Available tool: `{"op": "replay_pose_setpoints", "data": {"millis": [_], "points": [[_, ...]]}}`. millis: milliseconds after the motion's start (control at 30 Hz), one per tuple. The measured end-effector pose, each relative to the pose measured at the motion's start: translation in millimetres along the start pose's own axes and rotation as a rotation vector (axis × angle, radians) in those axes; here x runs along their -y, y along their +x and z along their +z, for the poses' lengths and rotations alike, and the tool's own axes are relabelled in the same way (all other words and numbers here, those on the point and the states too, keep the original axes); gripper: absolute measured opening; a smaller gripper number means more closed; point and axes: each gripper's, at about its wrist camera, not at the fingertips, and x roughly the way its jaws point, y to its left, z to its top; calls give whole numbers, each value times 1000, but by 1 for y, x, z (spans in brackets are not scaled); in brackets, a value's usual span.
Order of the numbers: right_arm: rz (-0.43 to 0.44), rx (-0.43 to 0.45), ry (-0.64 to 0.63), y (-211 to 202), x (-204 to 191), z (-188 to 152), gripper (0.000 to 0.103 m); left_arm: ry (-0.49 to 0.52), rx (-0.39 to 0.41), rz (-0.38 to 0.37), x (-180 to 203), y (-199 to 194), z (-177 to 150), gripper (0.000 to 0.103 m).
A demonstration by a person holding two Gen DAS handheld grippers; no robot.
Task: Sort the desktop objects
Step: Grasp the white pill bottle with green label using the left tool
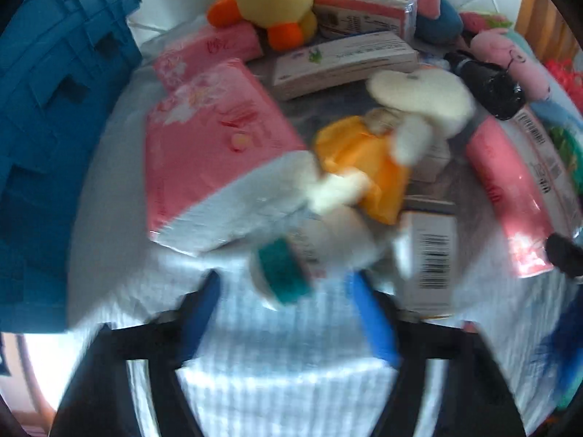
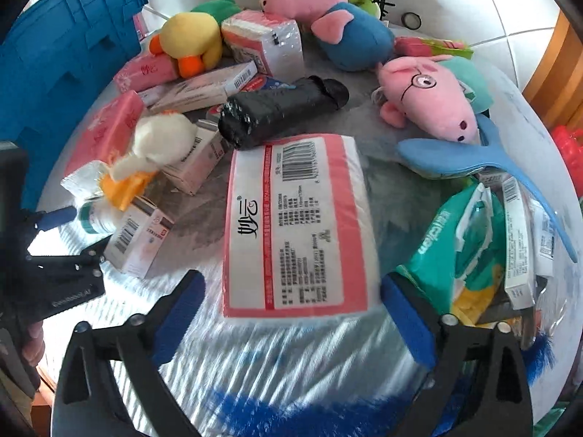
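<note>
Cluttered desk (image 2: 364,153) under a plastic-sheet covering, blue crate (image 2: 65,54) at its left edge. Left gripper (image 1: 288,291) spread wide around a small teal-capped bottle (image 1: 288,273) near the front edge; right gripper (image 2: 291,306) spread wide, flanking a pink-and-white tissue pack (image 2: 295,225) at front centre.

four plush toys (image 2: 328,18), three tissue packs (image 2: 298,225)

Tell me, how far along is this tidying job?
Barely begun, it seems. Nothing visibly sorted: plush toys such as the yellow duck, tissue packs and boxes lie mixed on the table beside the blue crate. The left gripper is open around a small teal-banded bottle; the right gripper straddles a tissue pack, open.
</note>
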Motion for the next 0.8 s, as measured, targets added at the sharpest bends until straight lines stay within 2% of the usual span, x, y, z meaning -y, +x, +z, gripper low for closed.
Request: {"op": "replay_pose_setpoints", "data": {"millis": [67,133,200,233,333,400,433,467,533,633,800], "points": [[15,-17,26,6,4,-3,101,5,5,6,7,-1,-1,35],[19,-24,36,11,4,-3,96,14,9,7,11,-1,0,35],[21,-16,37,12,5,-3,95,19,11,-5,12,0,2,36],[24,-11,36,13,5,-2,95,25,14,-2,13,1,3,39],[27,3,34,14,4,0,95,41,26,3,15,4,8,59],[26,14,31,15,3,1,96,48,41,2,18,5,11,61],[26,21,29,16,3,2,98,51,50,2,18,6,12,60],[24,25,30,18,2,3,98,49,55,-7,19,6,12,51],[20,34,33,21,1,4,98,49,64,-19,19,3,12,40],[10,38,41,21,0,3,92,62,79,-15,18,-4,12,38],[33,27,32,16,1,-4,93,82,104,-7,18,-17,13,40]]}}
